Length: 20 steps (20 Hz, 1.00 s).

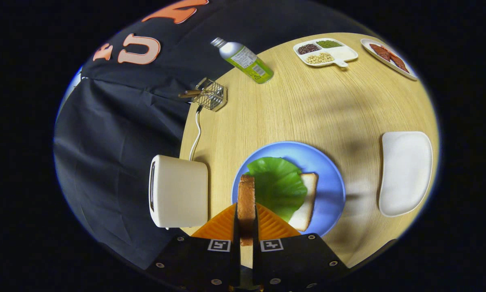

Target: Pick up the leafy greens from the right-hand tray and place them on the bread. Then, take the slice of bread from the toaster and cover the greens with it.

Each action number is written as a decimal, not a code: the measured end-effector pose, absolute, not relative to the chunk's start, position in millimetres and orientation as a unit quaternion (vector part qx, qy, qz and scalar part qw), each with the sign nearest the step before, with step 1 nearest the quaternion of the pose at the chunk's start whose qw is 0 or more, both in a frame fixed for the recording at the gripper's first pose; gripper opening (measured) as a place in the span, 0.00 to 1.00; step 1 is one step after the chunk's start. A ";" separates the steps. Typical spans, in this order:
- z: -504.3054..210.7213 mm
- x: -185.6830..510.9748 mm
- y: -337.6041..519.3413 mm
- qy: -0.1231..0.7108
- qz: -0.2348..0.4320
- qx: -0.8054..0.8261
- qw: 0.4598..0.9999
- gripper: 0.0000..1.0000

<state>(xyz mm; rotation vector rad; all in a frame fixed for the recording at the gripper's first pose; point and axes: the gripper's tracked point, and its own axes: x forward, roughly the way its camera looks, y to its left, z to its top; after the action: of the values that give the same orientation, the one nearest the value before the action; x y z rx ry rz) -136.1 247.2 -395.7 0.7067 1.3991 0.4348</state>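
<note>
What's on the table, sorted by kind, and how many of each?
Bread slices: 2, one clamped in the gripper, one under the lettuce
Lettuce: 1
Dishes: 4
Toaster: 1
Bottle: 1
Wire rack: 1
Total: 10

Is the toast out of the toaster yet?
Out. The gripper is shut on the toast, held on edge above the plate, beside the toaster.
</note>
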 end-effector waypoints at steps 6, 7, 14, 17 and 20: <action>-405.1 -136.9 223.6 0.621 0.179 0.314 0.696 0.12; -406.7 -137.9 220.1 0.621 0.177 0.310 0.698 0.12; -425.9 -140.0 210.6 0.626 0.160 0.271 0.714 0.34; -426.2 -142.3 208.2 0.625 0.167 0.257 0.718 0.61; -420.0 -132.8 199.4 0.614 0.160 0.252 0.731 0.84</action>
<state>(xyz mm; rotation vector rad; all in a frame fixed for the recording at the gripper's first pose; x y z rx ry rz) -132.8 199.4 -420.0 0.5545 1.3512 0.3524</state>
